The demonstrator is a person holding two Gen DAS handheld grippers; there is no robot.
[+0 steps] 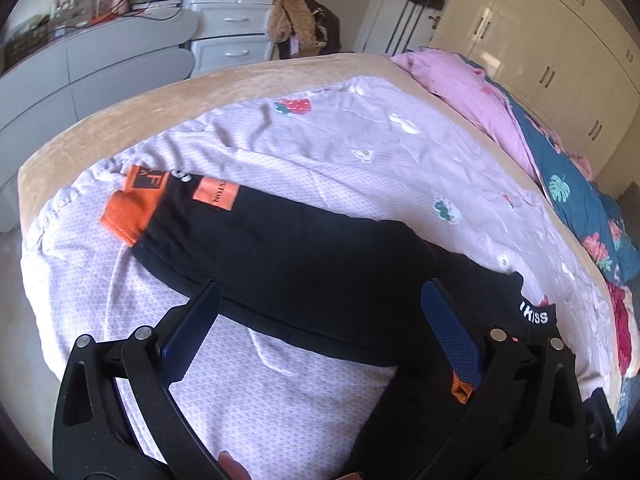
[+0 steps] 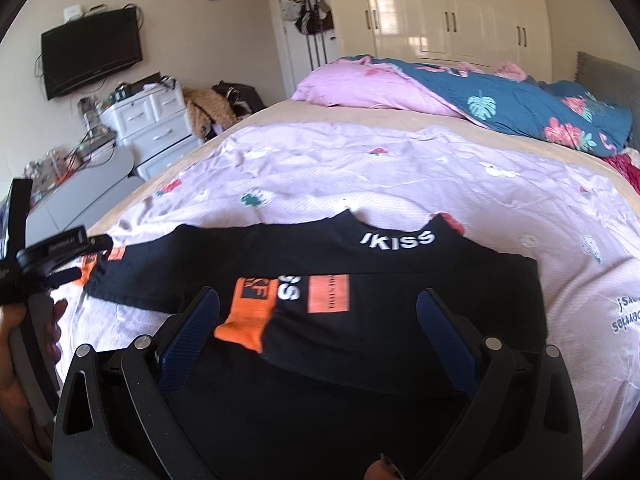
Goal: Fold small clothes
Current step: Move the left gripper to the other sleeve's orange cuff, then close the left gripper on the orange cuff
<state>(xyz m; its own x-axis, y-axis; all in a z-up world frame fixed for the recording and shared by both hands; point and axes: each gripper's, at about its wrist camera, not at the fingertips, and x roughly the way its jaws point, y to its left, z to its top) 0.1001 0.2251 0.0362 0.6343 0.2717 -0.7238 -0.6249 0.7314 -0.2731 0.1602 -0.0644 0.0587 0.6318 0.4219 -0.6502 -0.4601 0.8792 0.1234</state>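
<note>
Black top [image 2: 360,280] with orange cuffs and orange patches, collar lettered "KISS": lies flat on the lilac sheet [image 2: 400,168] spread over the bed [image 1: 120,120], collar toward the far side. Right sleeve [image 2: 280,304]: folded in across the body of the top, its orange cuff [image 2: 244,320] resting on the black cloth. Left sleeve [image 1: 260,240]: stretched straight out to the side over the sheet, orange cuff [image 1: 128,216] at its far end. Left gripper [image 1: 320,320]: fingers [image 1: 192,340] spread wide, nothing between them, poised above the near edge of the outstretched sleeve; whether the tips touch the cloth cannot be told. In the right wrist view this gripper shows at the left edge, held in a hand [image 2: 24,360], close by the left cuff. Right gripper [image 2: 318,324]: fingers [image 2: 192,328] likewise wide apart and gripping nothing, over the front of the top with the folded cuff just beside the left finger. Quilt [image 2: 500,104], pink and teal with flowers: heaped at the far end of the bed. White drawer unit [image 2: 156,124], wall television [image 2: 92,52], cream wardrobe [image 2: 452,12]: around the room's edge, well apart from the top.
</note>
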